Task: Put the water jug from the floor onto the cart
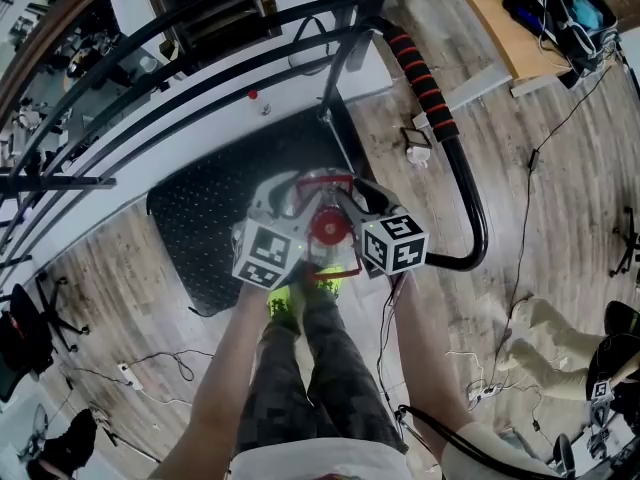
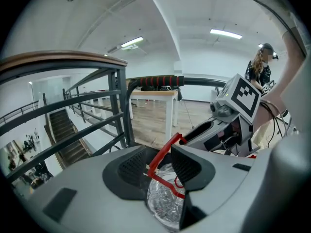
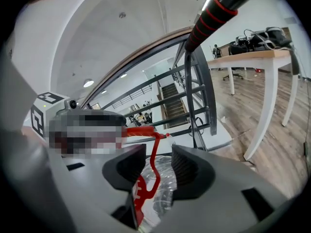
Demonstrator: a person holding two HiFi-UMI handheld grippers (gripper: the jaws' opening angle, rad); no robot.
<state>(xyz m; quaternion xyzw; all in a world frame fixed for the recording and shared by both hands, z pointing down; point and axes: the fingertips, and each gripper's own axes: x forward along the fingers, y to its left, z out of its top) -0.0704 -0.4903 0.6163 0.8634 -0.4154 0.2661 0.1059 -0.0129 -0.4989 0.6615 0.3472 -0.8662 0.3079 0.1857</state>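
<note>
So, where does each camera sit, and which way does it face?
Head view: on the head, facing steeply down at the jug and the cart; arms, legs, left hand-held gripper and right hand-held gripper show.
Left gripper view: on the left hand-held gripper, facing along its jaws at the jug's red handle; the right one shows beside it.
Right gripper view: on the right hand-held gripper, facing along its jaws at that handle.
Shared: both gripper views show the handle and the cart's push bar.
</note>
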